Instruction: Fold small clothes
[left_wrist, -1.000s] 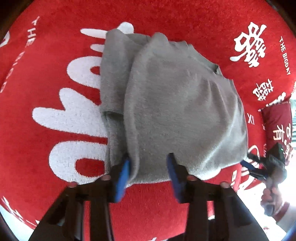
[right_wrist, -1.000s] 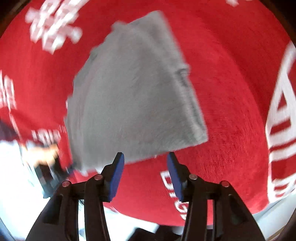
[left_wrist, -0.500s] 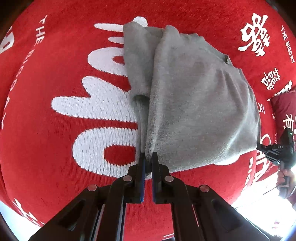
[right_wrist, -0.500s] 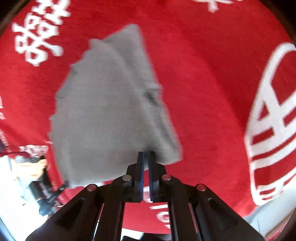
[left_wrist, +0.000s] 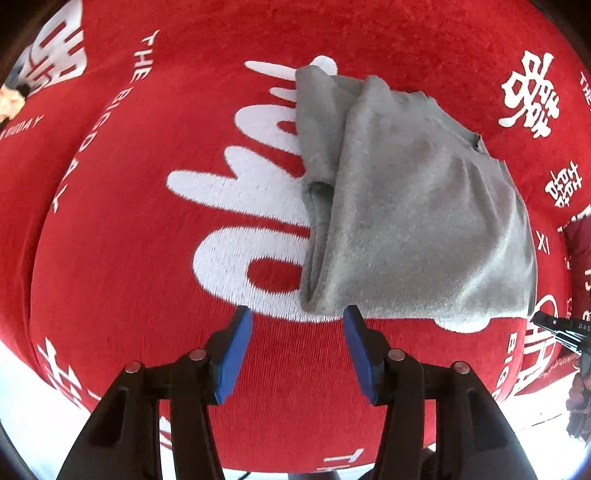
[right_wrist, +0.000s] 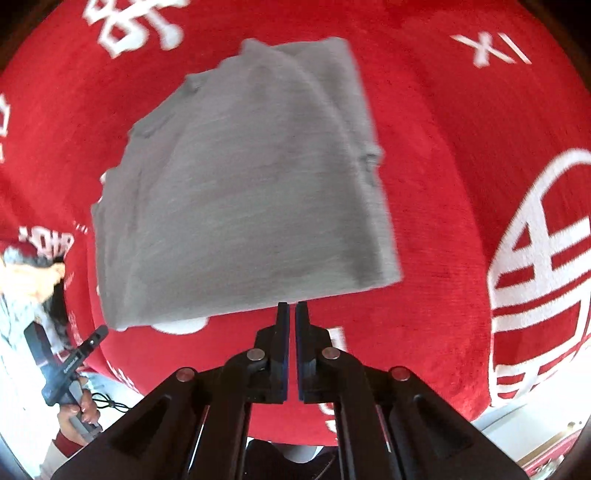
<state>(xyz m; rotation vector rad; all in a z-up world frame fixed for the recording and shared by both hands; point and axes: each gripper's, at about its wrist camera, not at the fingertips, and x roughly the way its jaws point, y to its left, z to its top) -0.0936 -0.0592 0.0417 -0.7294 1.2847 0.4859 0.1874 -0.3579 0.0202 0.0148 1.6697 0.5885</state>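
Observation:
A small grey garment (left_wrist: 417, 206) lies folded on a red cloth with white lettering (left_wrist: 122, 206). Its left side is doubled over in a thick fold. My left gripper (left_wrist: 297, 325) is open, its blue pads just in front of the garment's near left corner, holding nothing. In the right wrist view the same garment (right_wrist: 243, 184) fills the middle. My right gripper (right_wrist: 292, 308) is shut at the garment's near edge, and I cannot tell whether cloth is pinched between the pads. The other gripper's tip shows at the far right of the left wrist view (left_wrist: 561, 328).
The red cloth (right_wrist: 461, 147) covers the whole work surface and drops off at its near edge. A person's hand with the left gripper's handle (right_wrist: 70, 369) shows at the lower left of the right wrist view. A red cushion (left_wrist: 580, 243) lies at the right edge.
My left gripper, shut on the garment's near left corner half a second ago, has opened and let go. My right gripper stays shut at the near edge; the garment looks closer and flatter.

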